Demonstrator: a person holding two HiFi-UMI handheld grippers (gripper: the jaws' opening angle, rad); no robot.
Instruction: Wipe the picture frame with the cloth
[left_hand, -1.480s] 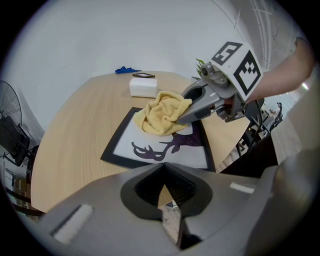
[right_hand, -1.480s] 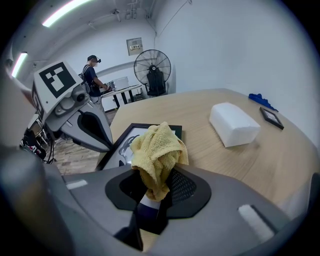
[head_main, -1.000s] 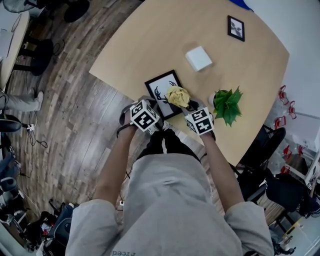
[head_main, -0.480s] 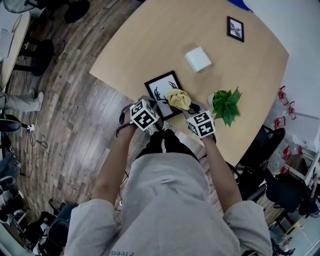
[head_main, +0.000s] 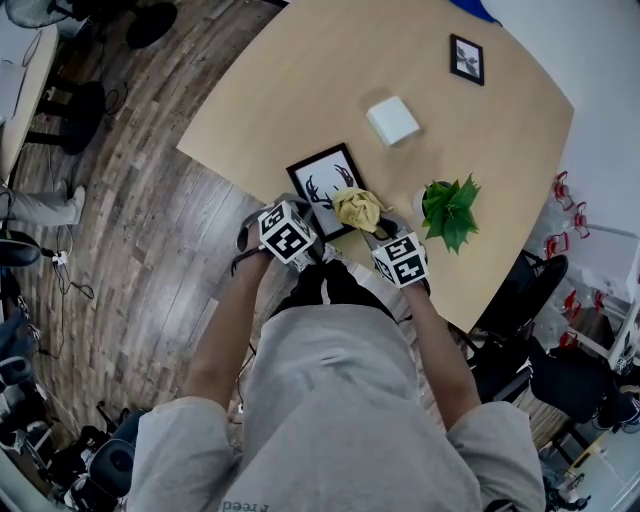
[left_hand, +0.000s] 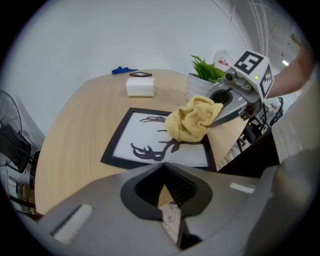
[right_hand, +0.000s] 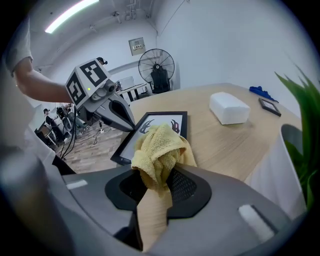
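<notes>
Right gripper (right_hand: 156, 172) is clamped on the yellow cloth (right_hand: 159, 147). I see the cloth sitting on the near-right corner of the picture frame (head_main: 322, 183). The frame lies flat by the table's (head_main: 300, 80) near edge. Left gripper (left_hand: 167, 195) has its jaws closed together with nothing in them, just beside the frame's near edge.

Cloth (right_hand: 159, 145): yellow terry, nubby, soft, matt.
Picture frame (left_hand: 145, 136): black matt border; smooth white face with a black print.
Table (head_main: 300, 90): pale wood grain, smooth, low sheen.
Floor (head_main: 140, 200): wood planks in mixed browns, matt.
Left gripper (left_hand: 167, 200), right gripper (right_hand: 152, 190): grey matt plastic shells, black ribbed inner faces.
Block (head_main: 392, 120): white, smooth.
Plant (head_main: 450, 208): green leaves, faintly glossy.
</notes>
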